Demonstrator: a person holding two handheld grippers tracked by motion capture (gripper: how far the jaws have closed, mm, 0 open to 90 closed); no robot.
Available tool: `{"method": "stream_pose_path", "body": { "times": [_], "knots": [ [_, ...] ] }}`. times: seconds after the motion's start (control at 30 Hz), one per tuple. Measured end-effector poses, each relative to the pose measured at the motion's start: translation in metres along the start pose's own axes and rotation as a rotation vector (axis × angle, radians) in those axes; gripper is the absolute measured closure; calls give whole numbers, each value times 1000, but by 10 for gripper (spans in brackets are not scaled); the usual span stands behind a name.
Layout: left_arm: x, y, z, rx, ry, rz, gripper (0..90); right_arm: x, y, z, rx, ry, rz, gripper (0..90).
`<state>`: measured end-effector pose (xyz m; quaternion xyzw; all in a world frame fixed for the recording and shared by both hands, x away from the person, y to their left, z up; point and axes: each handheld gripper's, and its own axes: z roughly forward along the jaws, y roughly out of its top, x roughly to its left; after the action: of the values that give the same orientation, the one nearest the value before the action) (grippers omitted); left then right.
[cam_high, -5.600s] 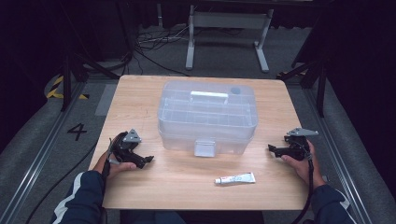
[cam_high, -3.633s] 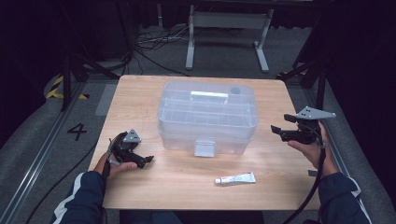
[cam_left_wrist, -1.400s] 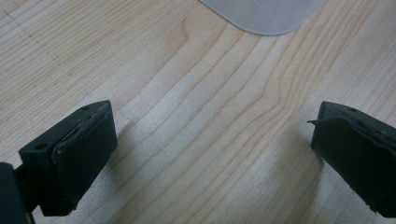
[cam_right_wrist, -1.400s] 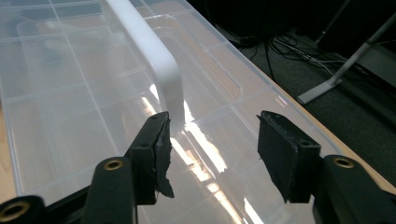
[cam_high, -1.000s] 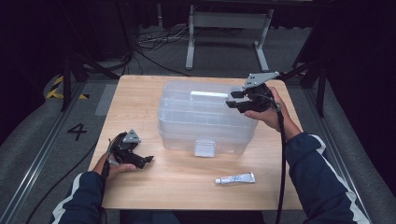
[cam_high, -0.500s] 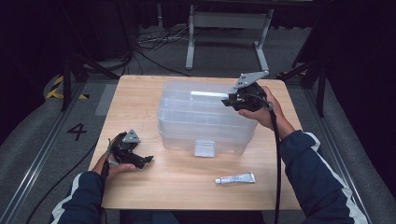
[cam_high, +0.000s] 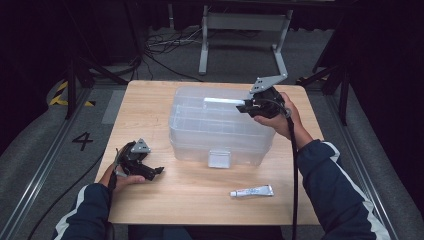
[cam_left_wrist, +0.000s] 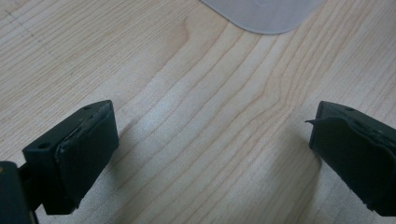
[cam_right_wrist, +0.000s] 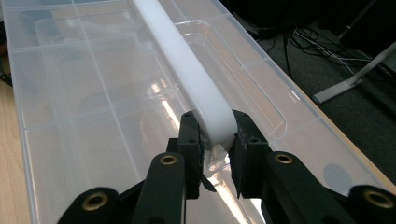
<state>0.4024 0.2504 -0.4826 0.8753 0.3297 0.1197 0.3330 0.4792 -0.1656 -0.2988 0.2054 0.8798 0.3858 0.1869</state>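
A clear plastic storage box (cam_high: 220, 135) with a white carry handle (cam_high: 222, 101) on its lid stands mid-table. My right gripper (cam_high: 243, 106) is at the handle's right end. In the right gripper view its jaws have just been closing and now pinch the white handle (cam_right_wrist: 187, 70) from both sides, the right gripper (cam_right_wrist: 215, 140) shut on it above the clear lid (cam_right_wrist: 84, 93). My left gripper (cam_high: 152, 172) rests on the table left of the box, held by a hand. In the left gripper view the left gripper (cam_left_wrist: 210, 135) is open over bare wood, a box corner (cam_left_wrist: 264, 14) ahead.
A small white tube (cam_high: 251, 191) lies on the wooden table (cam_high: 150, 100) in front of the box, toward the right. A metal stand (cam_high: 245, 30) and cables sit on the floor beyond the table's far edge.
The right hand carried its gripper from the table's right side up to the box lid, tilted it down to the handle's end, and the jaws closed on the handle. The left gripper stayed still.
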Motion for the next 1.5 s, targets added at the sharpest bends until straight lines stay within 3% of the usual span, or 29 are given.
{"method": "stream_pose_path", "body": {
  "times": [0.43, 0.57, 0.67, 0.77, 0.83, 0.97, 1.5],
  "knots": [
    [1, 1, -2, 7, 7, -5, 54, -4, 6, 2, 9, 4, -10, 763],
    [0, 3, -4, -1, -2, -17, 171, -3, 7, 3, 15, 3, -16, 763],
    [0, 6, -7, -15, -4, -4, 242, -3, 8, 2, 21, 2, -17, 763],
    [1, 12, -15, -57, -17, -10, 325, -5, 9, 2, 21, 2, -11, 762],
    [-2, 19, -22, -82, -27, 15, 417, -7, 10, 1, 12, 7, 2, 762],
    [-7, 32, -34, -143, -32, 32, 498, -9, 12, -1, 14, 10, 8, 759],
    [-11, 56, -46, -226, -35, 37, 733, -13, 18, -3, 21, 6, 16, 751]
  ]
}}
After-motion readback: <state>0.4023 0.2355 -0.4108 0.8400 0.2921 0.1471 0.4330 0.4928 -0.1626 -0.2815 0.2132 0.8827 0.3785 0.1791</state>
